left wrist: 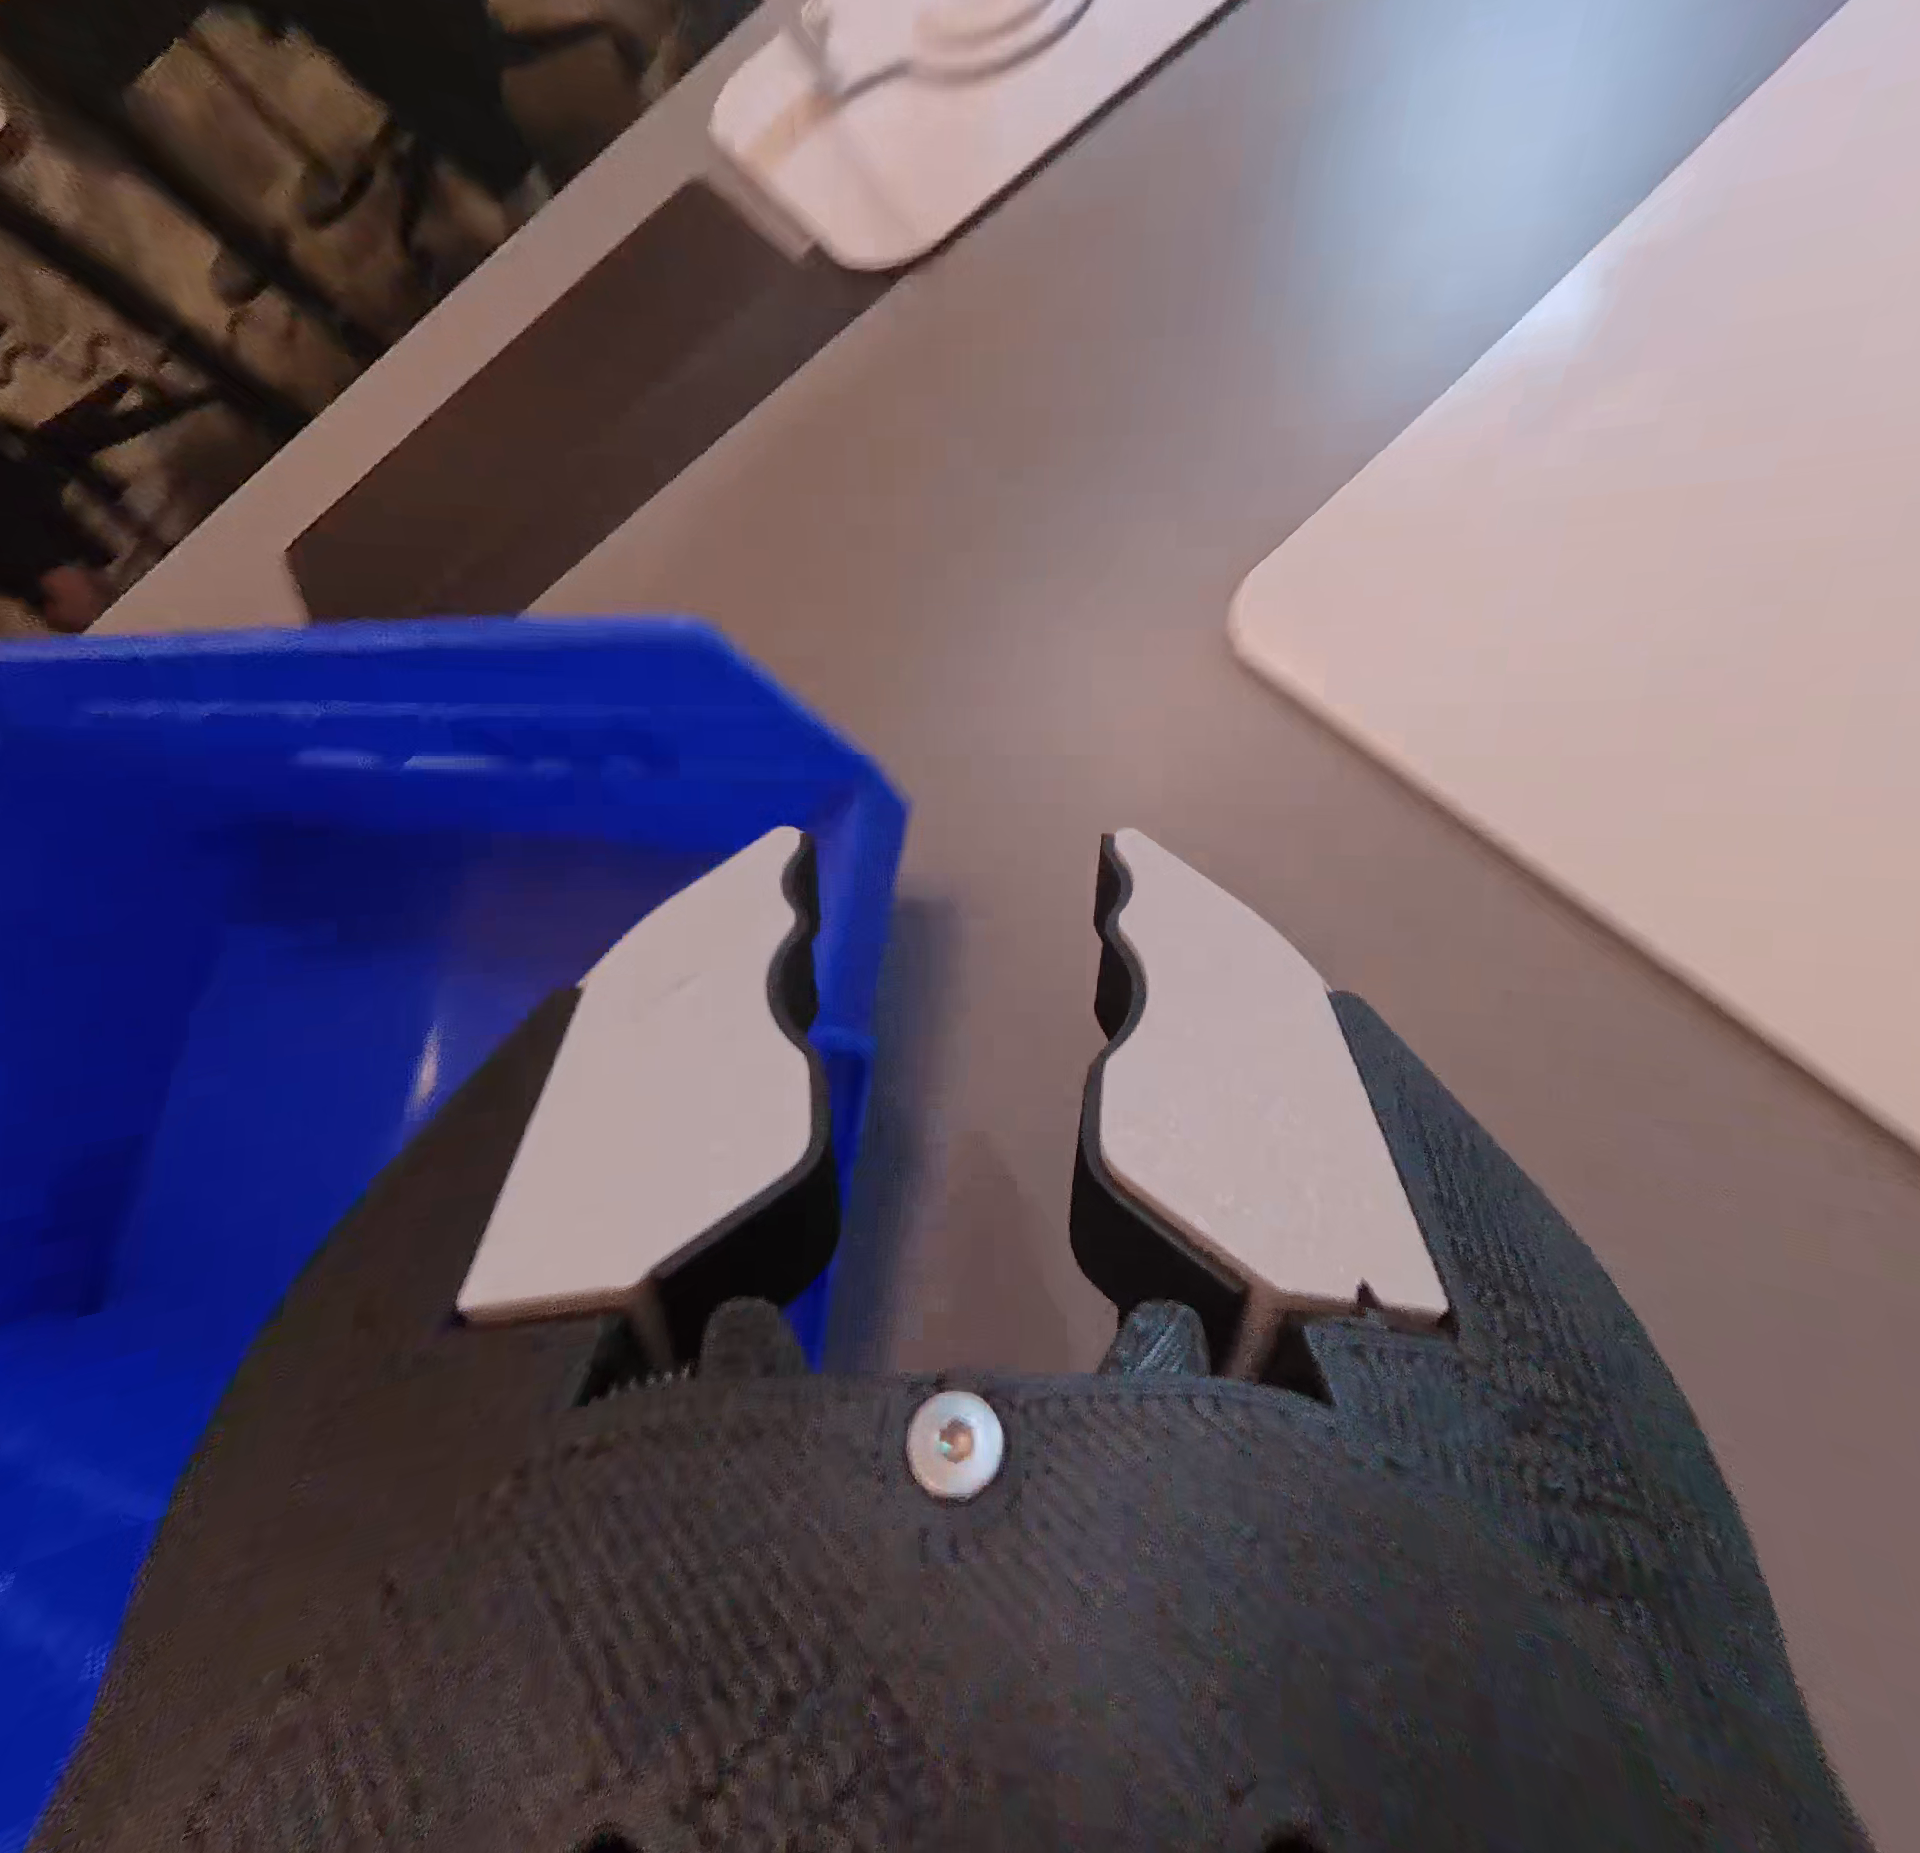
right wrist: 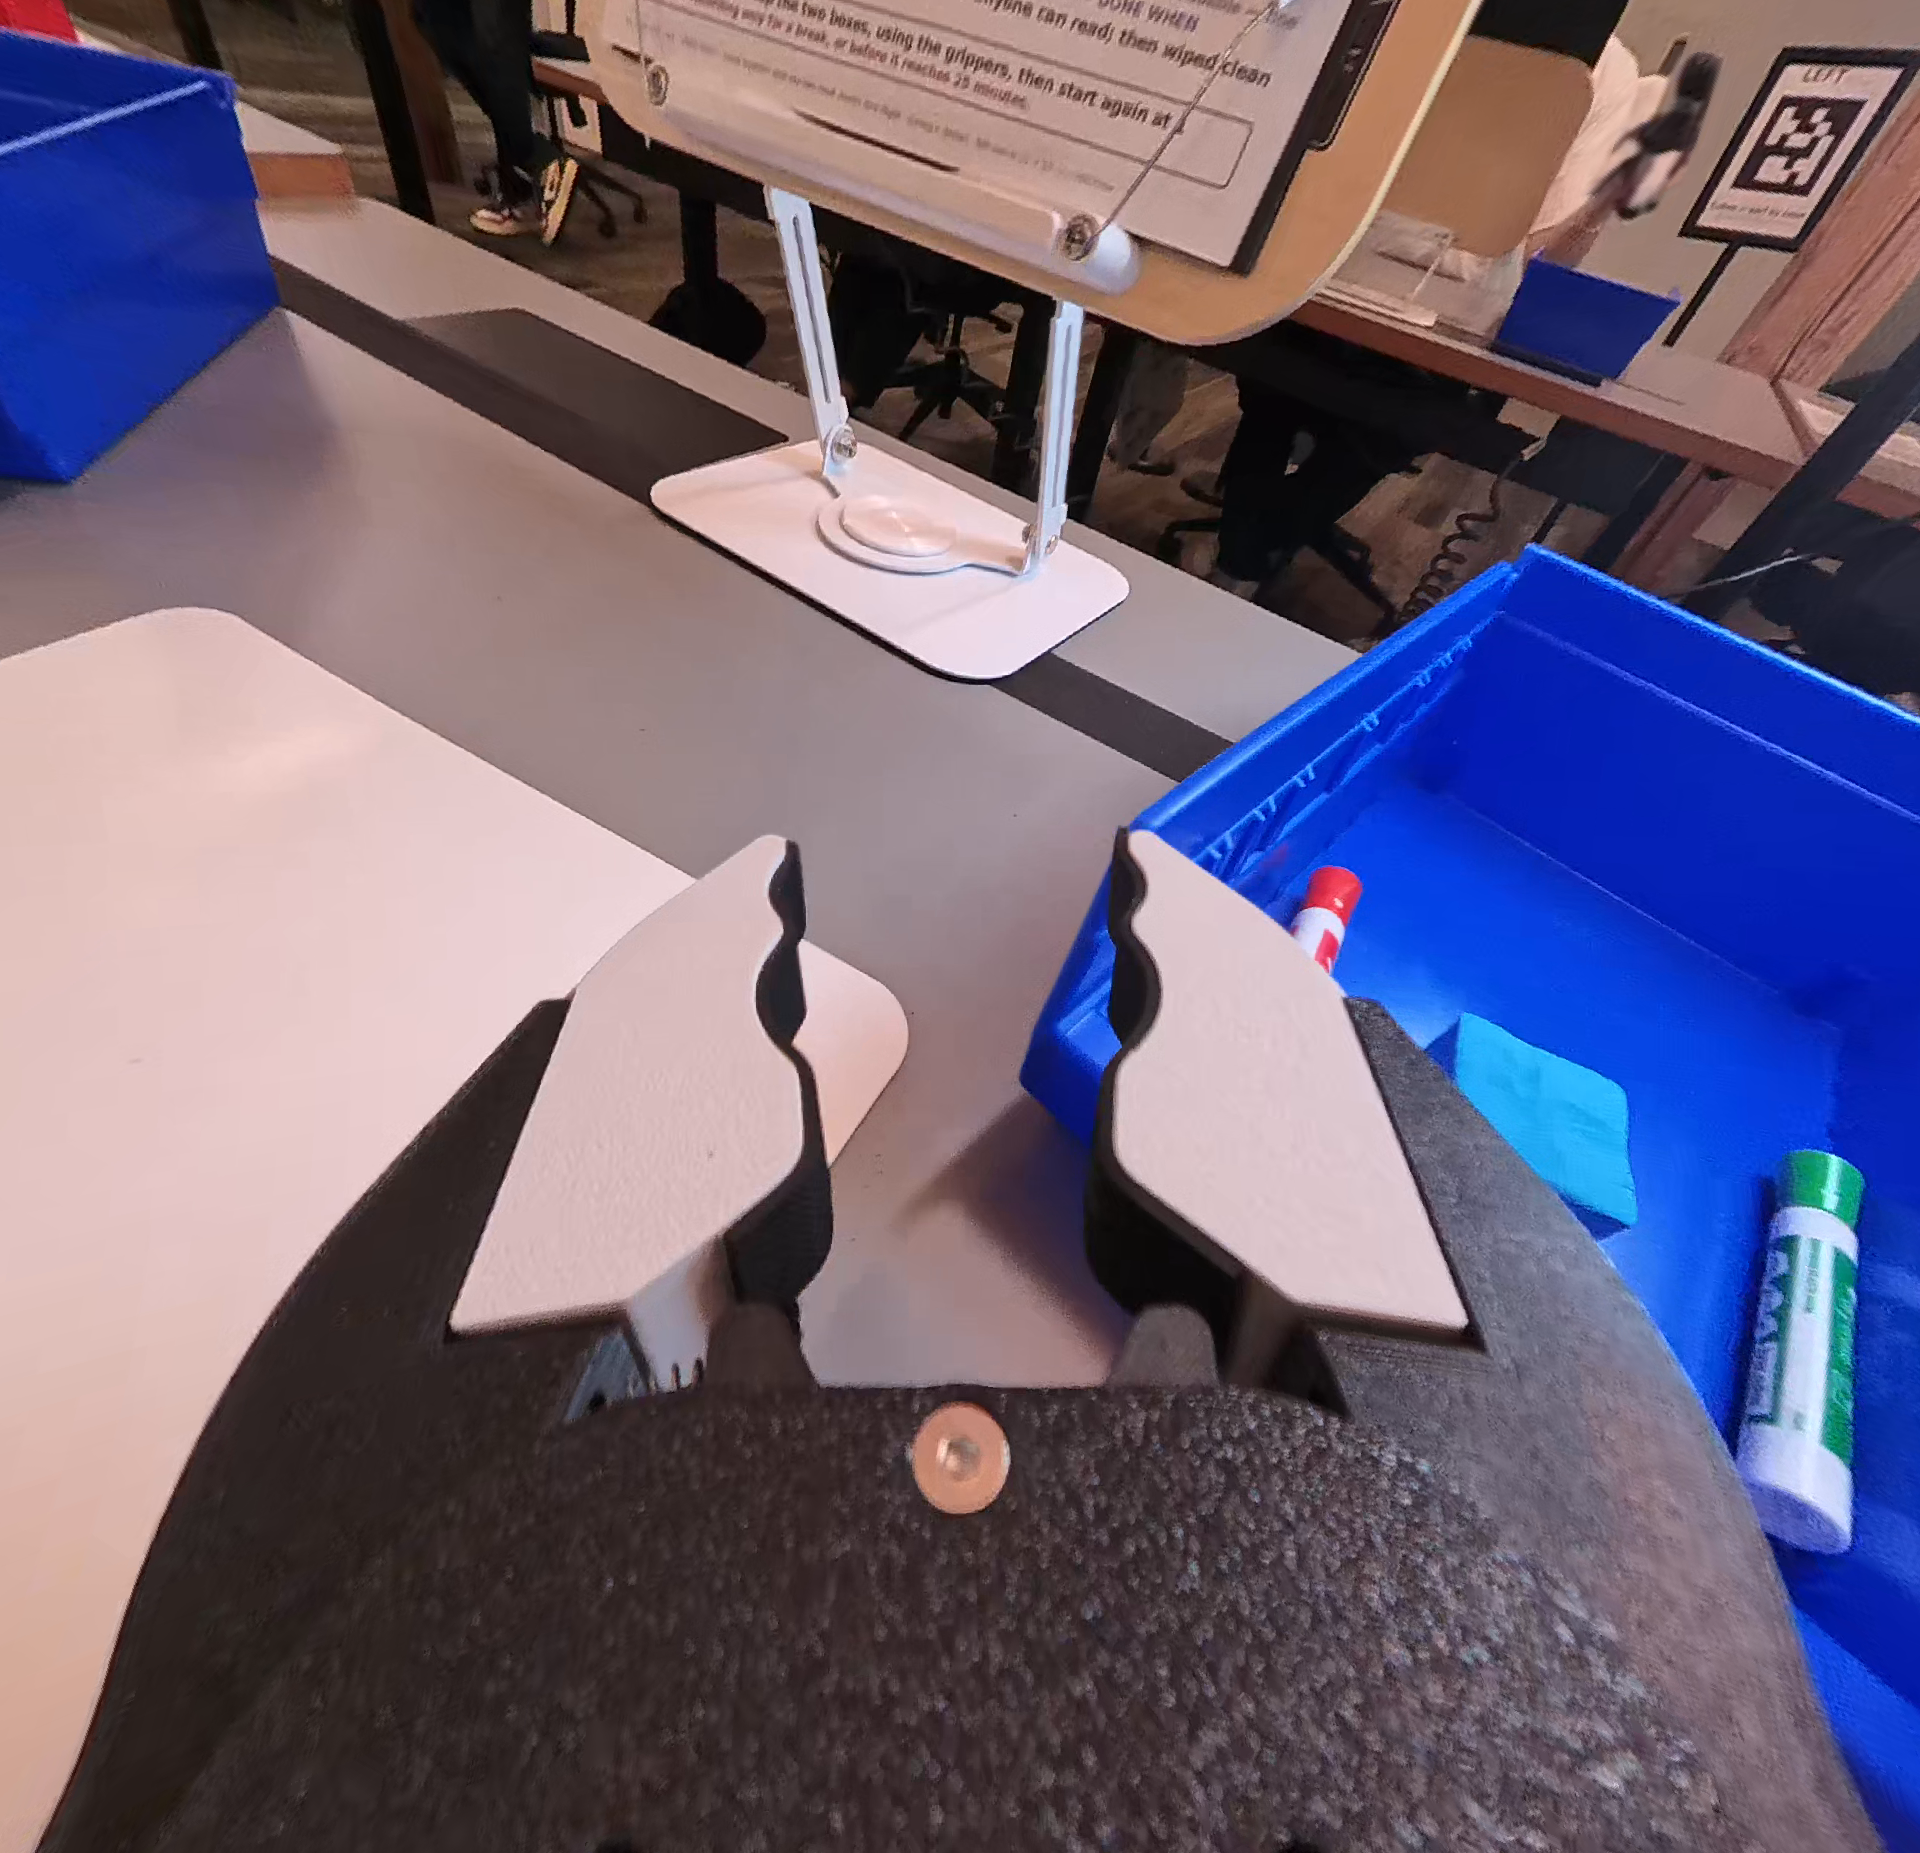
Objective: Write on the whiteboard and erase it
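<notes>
A grey worktop (right wrist: 582,598) carries a white metal document stand (right wrist: 894,567) at 12 o'clock from the right claw (right wrist: 956,858); its raised board holds a printed sheet. A blue plastic bin (right wrist: 1662,868) sits at 2 o'clock, its near corner just beside the right finger, partly blocking that side. Inside lie a red-capped marker (right wrist: 1325,915), largely hidden behind the finger, a light blue eraser block (right wrist: 1538,1117) and a green-capped marker (right wrist: 1803,1346), which lies apart from the eraser. The flat white whiteboard (right wrist: 260,920) lies at 9 o'clock, its rounded corner under the left finger. Right claw: released, nothing between its fingers. In the left wrist view, the left claw (left wrist: 956,847) is likewise released and empty; a second blue plastic bin (left wrist: 312,920) lies at 9 o'clock beneath its left finger, the whiteboard (left wrist: 1662,660) at 2 o'clock, well apart.
</notes>
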Demonstrator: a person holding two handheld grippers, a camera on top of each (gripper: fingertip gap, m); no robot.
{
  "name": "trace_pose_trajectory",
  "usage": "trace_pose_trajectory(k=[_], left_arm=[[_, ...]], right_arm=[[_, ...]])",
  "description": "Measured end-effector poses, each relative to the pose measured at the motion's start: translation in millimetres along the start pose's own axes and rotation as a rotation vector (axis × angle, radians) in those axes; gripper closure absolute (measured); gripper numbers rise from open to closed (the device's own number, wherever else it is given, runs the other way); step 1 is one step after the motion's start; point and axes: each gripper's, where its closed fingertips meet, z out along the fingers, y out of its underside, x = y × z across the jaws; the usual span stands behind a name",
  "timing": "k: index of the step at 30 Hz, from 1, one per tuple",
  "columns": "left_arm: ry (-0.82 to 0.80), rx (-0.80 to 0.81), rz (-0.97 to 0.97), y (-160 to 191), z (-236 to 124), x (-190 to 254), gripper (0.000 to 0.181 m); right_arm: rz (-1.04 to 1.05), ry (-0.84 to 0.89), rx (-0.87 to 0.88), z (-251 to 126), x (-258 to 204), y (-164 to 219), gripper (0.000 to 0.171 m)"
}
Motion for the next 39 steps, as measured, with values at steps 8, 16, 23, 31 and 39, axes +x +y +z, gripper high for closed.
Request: trace_pose_trajectory(k=[8,16,23,31,39], left_arm=[[-0.135,-0.323,0.095,64.1,7.4,-37.8,0.121],[-0.052,-0.384,0.018,85.7,6.8,-41.5,0.123],[-0.022,-0.482,0.043,104.7,9.5,-40.4,0.142],[-0.032,-0.472,0.117,101.8,11.8,-37.0,0.151],[-0.037,-0.441,0.184,92.1,15.8,-29.6,0.151]], right_arm=[[-0.051,-0.052,-0.031,3.0,-13.5,6.3,0.118],[-0.097,-0.121,0.038,-0.7,-37.9,-10.7,0.127],[-0.085,-0.108,0.033,-1.6,-32.9,-8.1,0.127],[-0.104,-0.106,0.022,-0.7,-35.2,-6.1,0.128],[-0.097,-0.1,0.015,0.6,-32.3,-3.6,0.128]])
